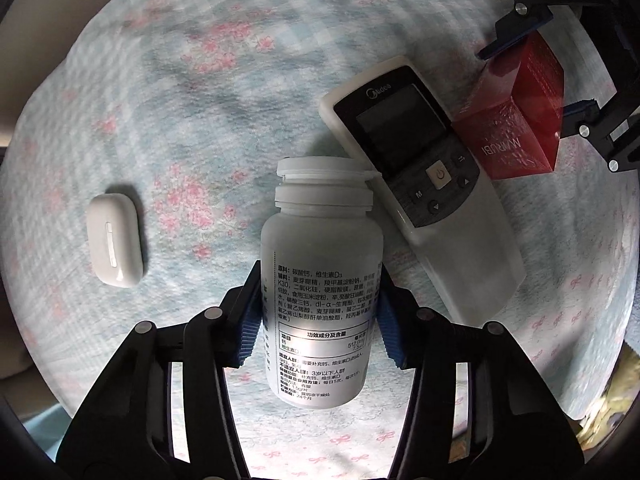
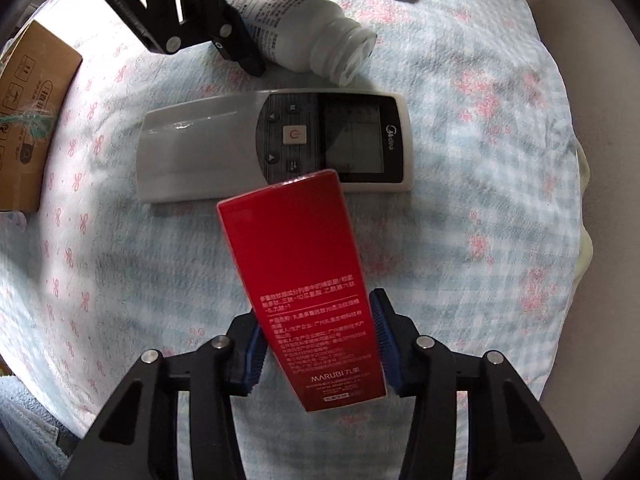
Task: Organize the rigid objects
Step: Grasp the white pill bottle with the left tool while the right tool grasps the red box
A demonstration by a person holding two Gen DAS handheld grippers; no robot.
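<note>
A white bottle (image 1: 320, 280) with a printed label lies between the blue pads of the left gripper (image 1: 320, 320), which is clamped on its lower half; the cap end points away from the camera, and its lid sits slightly lifted. The cap lies just beside the button end of a grey-white remote (image 1: 420, 184), though whether they touch cannot be told. In the right wrist view the bottle (image 2: 296, 28) lies on its side beyond the remote (image 2: 276, 144).

The right gripper (image 2: 320, 344) is clamped on the lower part of a red box (image 2: 308, 280) marked MARUBI. The box's far end overlaps the near edge of the remote in this view; whether it rests on it is unclear. From the left wrist view the box (image 1: 516, 120) sits just past the remote's screen end, with the right gripper (image 1: 552, 64) around it.

A small white case (image 1: 116, 240) lies well apart to the left of the bottle. Everything rests on a blue checked cloth (image 1: 200, 100) with pink flowers. A cardboard box (image 2: 28, 120) stands at the cloth's edge.
</note>
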